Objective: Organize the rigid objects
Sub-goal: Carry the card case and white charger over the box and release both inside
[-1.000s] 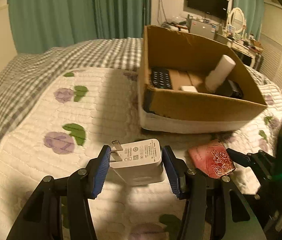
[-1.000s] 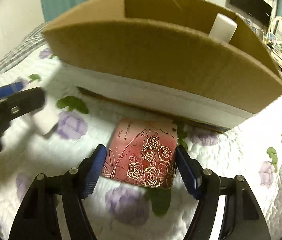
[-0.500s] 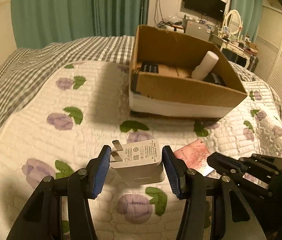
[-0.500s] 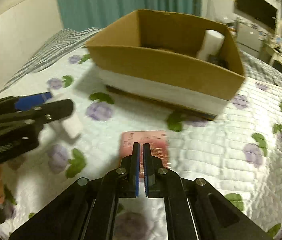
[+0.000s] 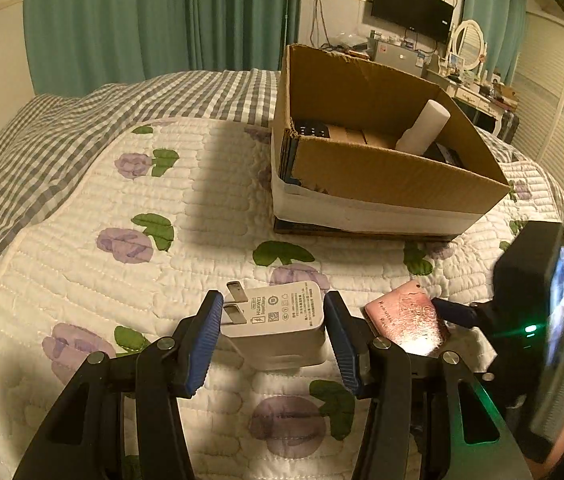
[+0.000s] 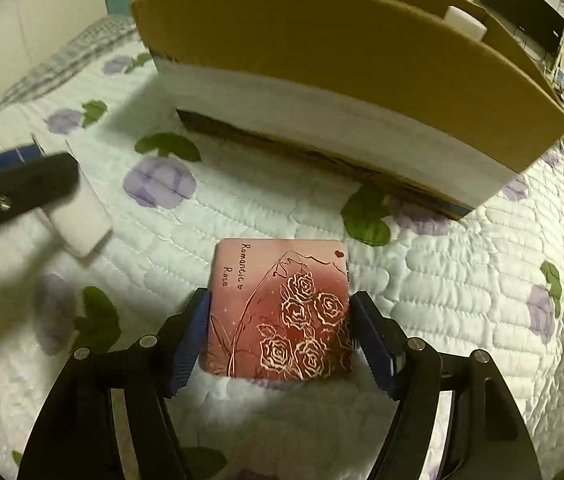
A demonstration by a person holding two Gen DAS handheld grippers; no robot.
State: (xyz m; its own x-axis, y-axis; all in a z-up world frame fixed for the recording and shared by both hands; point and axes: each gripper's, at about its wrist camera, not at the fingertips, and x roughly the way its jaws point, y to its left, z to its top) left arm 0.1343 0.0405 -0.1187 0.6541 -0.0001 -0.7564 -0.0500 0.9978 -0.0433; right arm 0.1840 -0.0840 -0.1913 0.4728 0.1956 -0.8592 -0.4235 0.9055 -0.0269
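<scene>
Bedroom with teal curtains (image 5: 154, 16), wall television (image 5: 411, 8) and cluttered dresser (image 5: 469, 80) behind a bed under a white quilt (image 5: 82, 280) printed with purple flowers. Toward the quilt's far edge, an open cardboard box (image 5: 381, 172) holding a white cylinder (image 5: 425, 126) propped against its wall and dark items too dim to name. Nearer the quilt's front edge, left gripper (image 5: 274, 330) pinching a white charger (image 5: 278, 326) by its sides, prongs aimed left. Just beside it, right gripper (image 6: 282, 336) clamped on a pink rose-patterned card (image 6: 282, 308) marked "Romantic Rose", both blue pads (image 6: 190, 340) pressed against its edges, short of the box's front wall.
</scene>
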